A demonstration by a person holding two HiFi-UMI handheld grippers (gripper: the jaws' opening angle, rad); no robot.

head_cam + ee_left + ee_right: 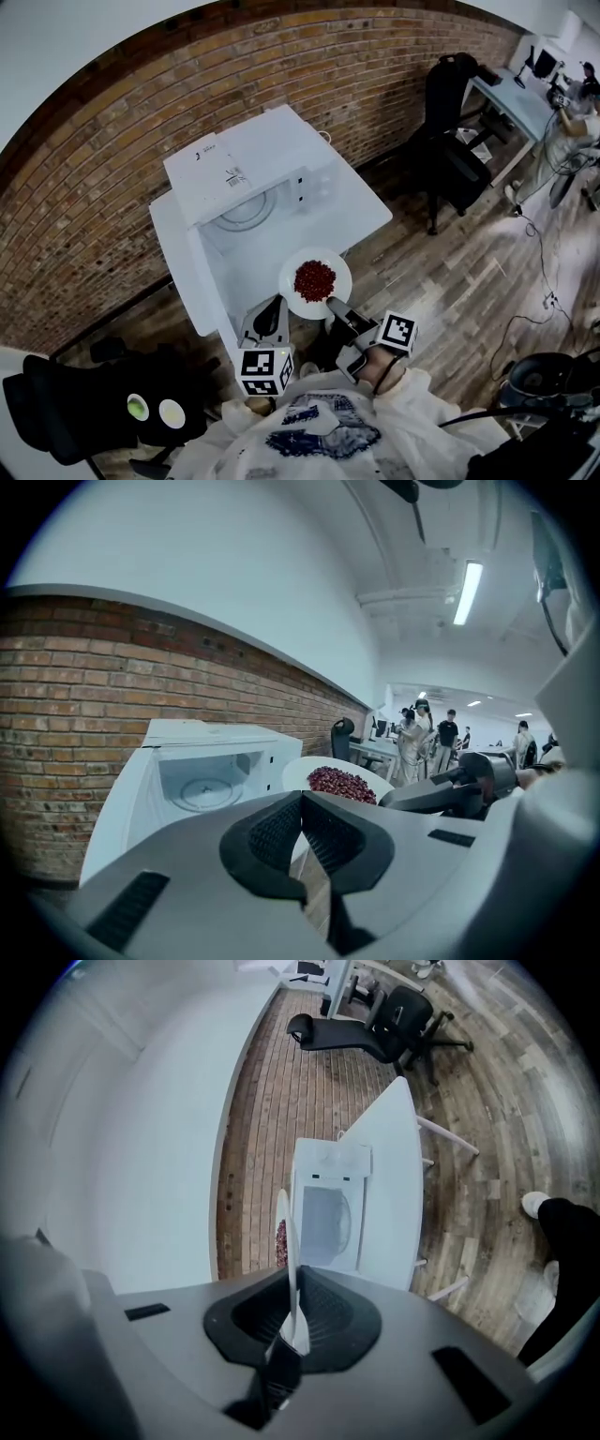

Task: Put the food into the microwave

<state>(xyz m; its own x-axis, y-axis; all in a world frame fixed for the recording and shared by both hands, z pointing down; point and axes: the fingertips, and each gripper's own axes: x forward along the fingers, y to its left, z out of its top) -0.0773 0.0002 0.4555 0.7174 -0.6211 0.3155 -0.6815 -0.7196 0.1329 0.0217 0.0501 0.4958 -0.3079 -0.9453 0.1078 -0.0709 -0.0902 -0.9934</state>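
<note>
A white plate (315,280) of red food hangs level in front of the open white microwave (251,159), just outside its cavity. My right gripper (335,304) is shut on the plate's near rim. In the right gripper view the plate (286,1241) stands edge-on between the jaws, with the microwave (328,1218) beyond it. My left gripper (272,317) is shut on nothing, just left of and below the plate. In the left gripper view the plate (339,781) shows right of the microwave (202,775), whose glass turntable (204,792) is bare.
The microwave stands on a small white table (366,211) against a brick wall (94,187); its door (199,281) is swung open at the left. A black office chair (450,103) and a desk (511,94) with a person (574,117) are back right. Another black chair (84,412) is near left.
</note>
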